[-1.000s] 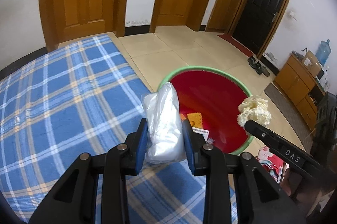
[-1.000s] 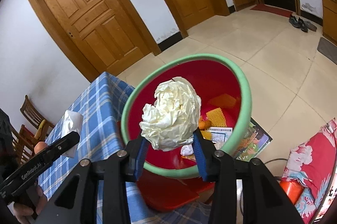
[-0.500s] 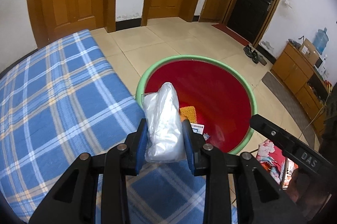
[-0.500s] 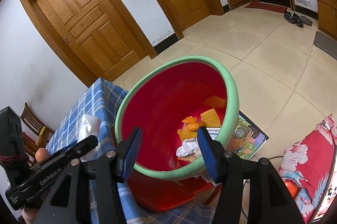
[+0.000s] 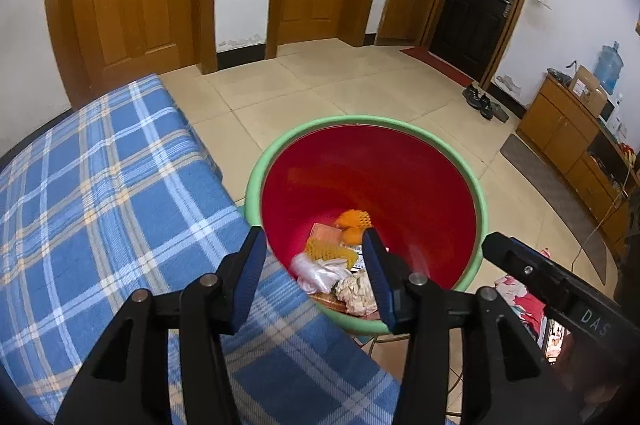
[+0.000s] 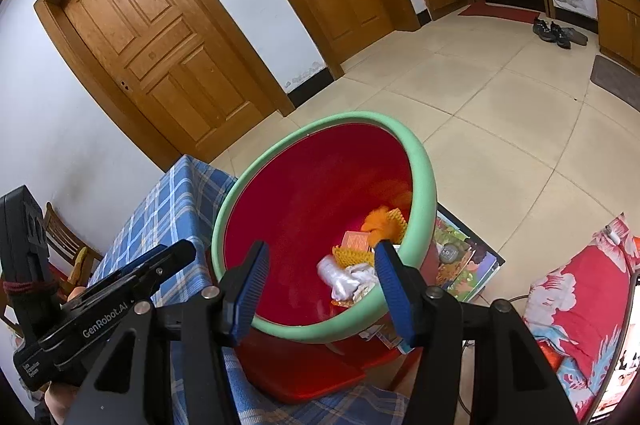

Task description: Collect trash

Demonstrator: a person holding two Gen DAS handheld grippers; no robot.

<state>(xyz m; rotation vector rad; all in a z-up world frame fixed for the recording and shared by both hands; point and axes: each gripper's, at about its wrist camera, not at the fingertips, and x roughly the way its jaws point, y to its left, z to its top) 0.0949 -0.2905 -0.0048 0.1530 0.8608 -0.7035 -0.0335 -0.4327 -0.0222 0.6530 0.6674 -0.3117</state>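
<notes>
The left gripper (image 5: pixel 314 267) hangs with its jaws spread wide and nothing between them, poised over the near rim of the red bin (image 5: pixel 482 201) with the green lip. Just behind and to its left lies the blue plaid table (image 5: pixel 100 193), whose edge meets the bin's near-left rim; ahead and to its right the bin mouth is open, with bare tiled floor (image 5: pixel 320 85) beyond it running to the wooden doors. The right gripper (image 6: pixel 320 273) is likewise spread and holds nothing, its fingertips flanking the bin's near rim (image 6: pixel 424 185); the table corner (image 6: pixel 176 201) sits to its left, and a red floral cloth (image 6: pixel 580 301) lies low to its right, apart from the bin.

At the bottom of the bin, just ahead of both grippers, the trash rests together: a clear plastic bag (image 5: pixel 316 271), a crumpled cream paper wad (image 5: pixel 356 291) beside it, orange netting (image 5: pixel 330 251) and orange peel (image 5: pixel 352 219).

Half a second ago the left gripper pinched the plastic bag above the table's edge; now the bag is in the bin and the jaws are parted. The right gripper was already spread then, having let go of the paper wad it held a second ago.
</notes>
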